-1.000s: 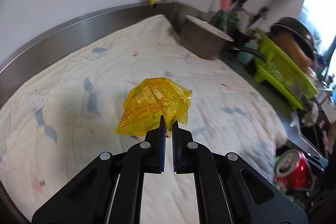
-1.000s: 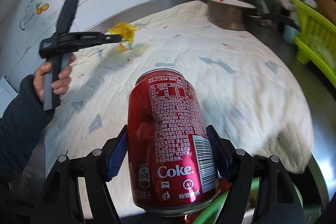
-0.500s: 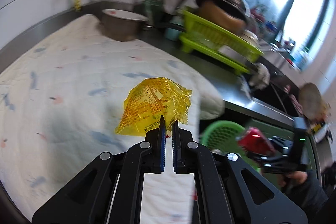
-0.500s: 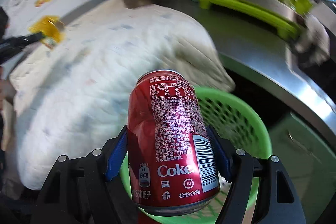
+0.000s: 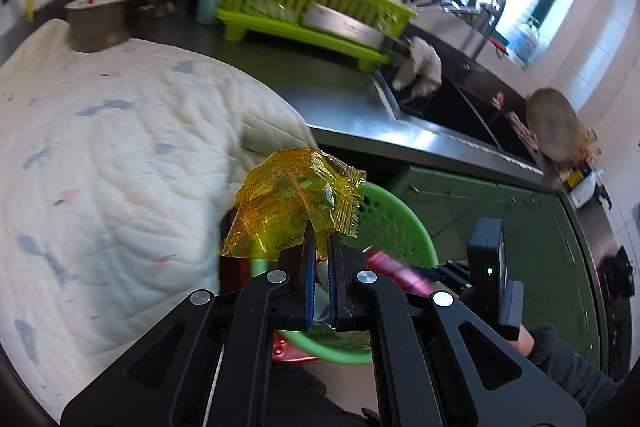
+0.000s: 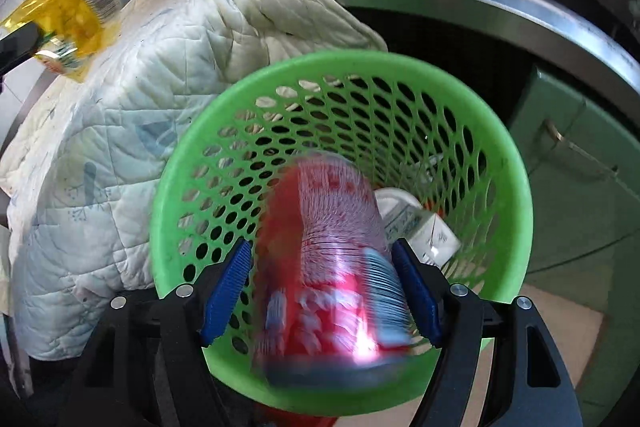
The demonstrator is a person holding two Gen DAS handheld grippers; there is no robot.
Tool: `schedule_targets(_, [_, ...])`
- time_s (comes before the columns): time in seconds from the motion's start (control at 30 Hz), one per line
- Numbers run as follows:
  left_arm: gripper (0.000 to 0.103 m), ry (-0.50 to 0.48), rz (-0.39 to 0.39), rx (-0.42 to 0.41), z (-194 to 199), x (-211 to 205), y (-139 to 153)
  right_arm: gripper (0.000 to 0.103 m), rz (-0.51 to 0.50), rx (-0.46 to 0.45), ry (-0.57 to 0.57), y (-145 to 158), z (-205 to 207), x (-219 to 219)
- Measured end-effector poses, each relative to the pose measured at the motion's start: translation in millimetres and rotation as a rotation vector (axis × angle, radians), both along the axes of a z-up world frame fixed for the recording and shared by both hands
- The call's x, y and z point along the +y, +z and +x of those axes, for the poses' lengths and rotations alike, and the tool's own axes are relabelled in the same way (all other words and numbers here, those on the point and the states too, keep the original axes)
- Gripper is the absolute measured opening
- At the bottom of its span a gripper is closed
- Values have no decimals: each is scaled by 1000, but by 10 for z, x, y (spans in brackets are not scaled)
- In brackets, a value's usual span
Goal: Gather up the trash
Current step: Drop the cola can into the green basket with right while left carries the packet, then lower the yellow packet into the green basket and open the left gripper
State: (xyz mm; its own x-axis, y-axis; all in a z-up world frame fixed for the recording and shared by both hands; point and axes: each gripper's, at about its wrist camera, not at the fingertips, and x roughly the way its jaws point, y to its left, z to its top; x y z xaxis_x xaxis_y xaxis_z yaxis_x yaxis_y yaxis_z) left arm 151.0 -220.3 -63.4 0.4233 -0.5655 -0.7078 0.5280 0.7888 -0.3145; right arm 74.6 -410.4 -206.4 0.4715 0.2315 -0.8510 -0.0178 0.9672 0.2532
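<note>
My left gripper (image 5: 320,247) is shut on a crumpled yellow snack wrapper (image 5: 288,203) and holds it above the near rim of the green mesh basket (image 5: 400,223). The wrapper also shows in the right wrist view (image 6: 68,23) at the far left. My right gripper (image 6: 324,267) is open over the basket (image 6: 516,203). The red Coke can (image 6: 332,267) is blurred between the spread blue pads (image 6: 226,283), loose and dropping into the basket. In the left wrist view the can (image 5: 396,271) shows as a pink blur over the basket.
A white quilted cloth (image 5: 100,155) covers the steel counter (image 5: 352,99) left of the basket. A white carton (image 6: 416,223) lies inside the basket. A lime dish rack (image 5: 312,7), a pot (image 5: 100,23) and a sink (image 5: 452,107) stand behind.
Both grippers have swung from the cloth to over the green basket. My right gripper has opened and let go of the can, which is falling. My left still holds the wrapper.
</note>
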Motion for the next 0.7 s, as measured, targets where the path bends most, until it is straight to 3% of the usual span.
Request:
schedule_targets(0.3, [4,-74,38,63,93,-564,-295,75,26,-47,-7,132,-248,-31])
schedule_targets(0.6, [6,-105,74,86,100,-845,-432,82,-13,-118,-51,428,-514,-117])
schedule_targets(0.67, [7,-115,74,89,83,-882,-454,82,-26,-128,-56,473,-562,-114])
schedule_targets(0.7, [14,-117,77,94,87,-896,-461,82,-32,-132,-58,492,-580,-109])
